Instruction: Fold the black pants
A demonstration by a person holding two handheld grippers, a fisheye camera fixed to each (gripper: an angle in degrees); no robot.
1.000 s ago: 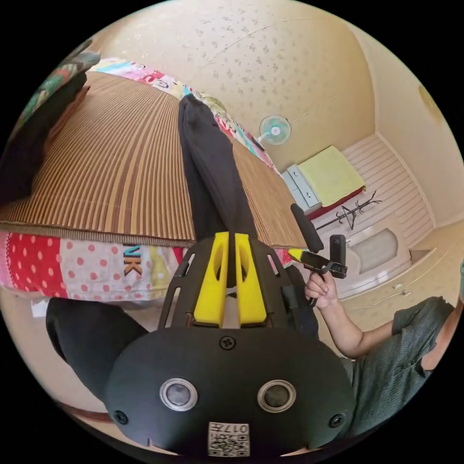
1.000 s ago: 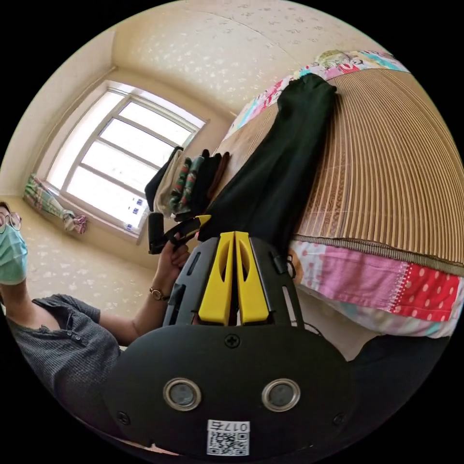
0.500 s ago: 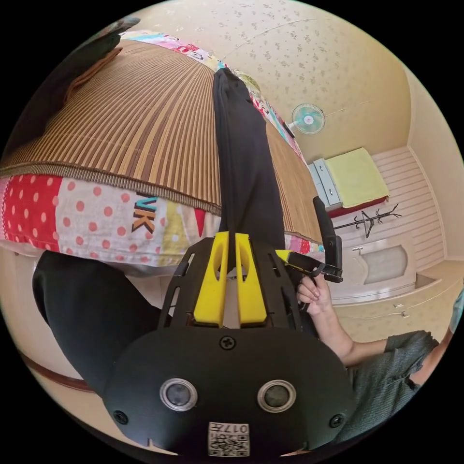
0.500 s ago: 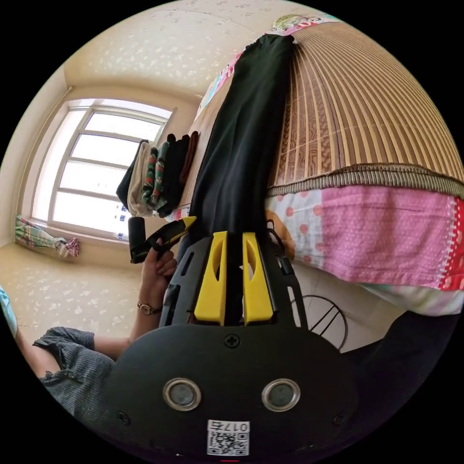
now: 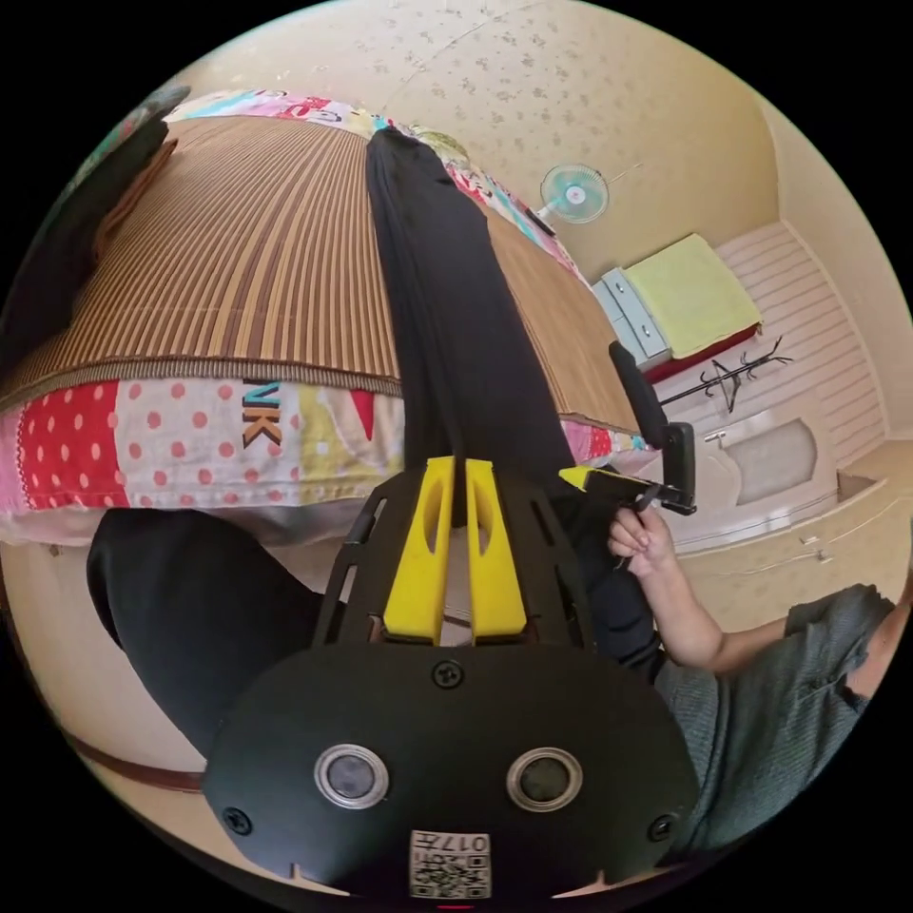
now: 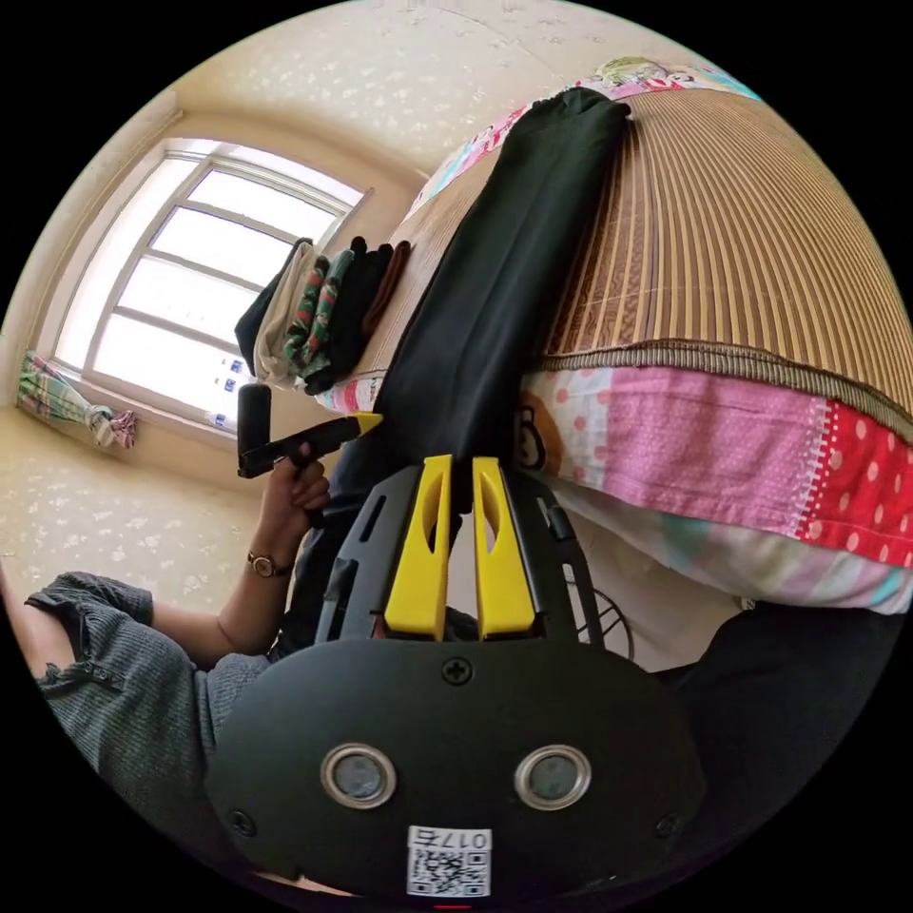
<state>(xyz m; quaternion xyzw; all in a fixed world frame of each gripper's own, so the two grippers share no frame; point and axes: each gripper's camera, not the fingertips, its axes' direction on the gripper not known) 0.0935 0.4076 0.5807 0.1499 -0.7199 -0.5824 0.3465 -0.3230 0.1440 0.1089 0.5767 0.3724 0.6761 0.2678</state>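
Observation:
The black pants (image 5: 447, 285) lie in a long narrow strip across the bamboo mat (image 5: 238, 257), from the bed's far edge over its near edge. My left gripper (image 5: 454, 463) is shut on their near end, just off the bed's edge. My right gripper (image 6: 461, 461) is shut on the same end of the pants (image 6: 514, 266), next to it. The right gripper (image 5: 623, 485) also appears in the left gripper view, held in a hand, yellow tip against the cloth. The left gripper (image 6: 314, 439) appears likewise in the right gripper view.
A stack of folded clothes (image 6: 323, 309) sits on the mat's side toward the window (image 6: 190, 285). A patchwork quilt (image 5: 190, 447) hangs below the mat. A fan (image 5: 573, 193), a cabinet (image 5: 666, 314) and a coat rack (image 5: 732, 376) stand beyond. The person's black-clad leg (image 5: 190, 609) is close below.
Both views have swung and tilted with the hands. Both grippers stay shut on the pants, whose near end has come from the mat's edge down past the quilt's edge.

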